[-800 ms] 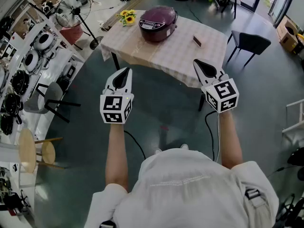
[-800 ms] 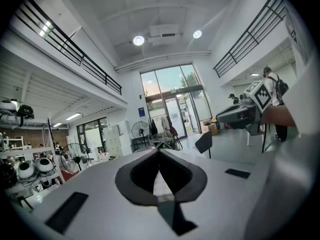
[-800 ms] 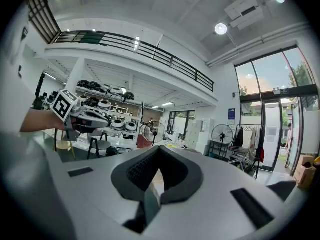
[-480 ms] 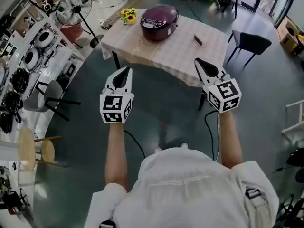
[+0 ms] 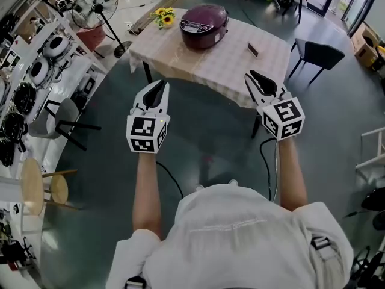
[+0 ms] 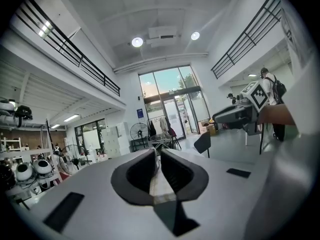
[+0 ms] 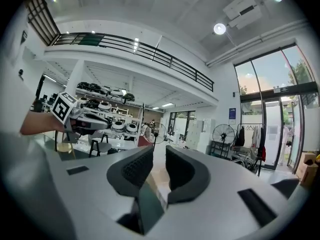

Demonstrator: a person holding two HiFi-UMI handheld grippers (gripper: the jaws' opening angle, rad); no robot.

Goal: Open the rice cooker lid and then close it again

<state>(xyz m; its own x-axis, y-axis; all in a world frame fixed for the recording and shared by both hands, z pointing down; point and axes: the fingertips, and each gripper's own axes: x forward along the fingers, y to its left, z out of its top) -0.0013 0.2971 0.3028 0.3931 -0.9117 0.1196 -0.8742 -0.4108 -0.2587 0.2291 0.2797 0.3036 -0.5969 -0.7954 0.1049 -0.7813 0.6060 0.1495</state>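
Polished grey-green flooring is spreading through a tall, bright hall, seen from above the person's head. Along the far left, white shelving (image 5: 24, 83) is carrying a row of round cookers, and two pale wooden stools (image 5: 36, 188) are standing in front of it. A dark chair (image 5: 66, 122) is sitting a little further in, and a standing fan (image 5: 93, 8) is rising near the top left corner.

Next, the left hand-held gripper (image 5: 158, 89) is hovering over the floor, short of the table and roughly level. In the left gripper view its jaws are resting all but together, with only a sliver showing and nothing between them.

Beyond it, the table (image 5: 198, 71) is standing near the top middle under a pale checked cloth. A bunch of sunflowers (image 5: 162, 18) is lying at its far left corner. The rice cooker (image 5: 204, 32), dark purple, is sitting on the far part of the table with its lid (image 5: 203, 17) down, well apart from both grippers. A small dark flat object (image 5: 253, 50) is lying on the cloth to the cooker's right.

The right hand-held gripper (image 5: 255, 78) is hanging by the table's near right edge, also about level. The right gripper view is showing its jaws a narrow gap apart, holding nothing.

A black chair (image 5: 319, 54) is standing right of the table, and a cardboard box (image 5: 364, 41) is sitting at the far right edge.
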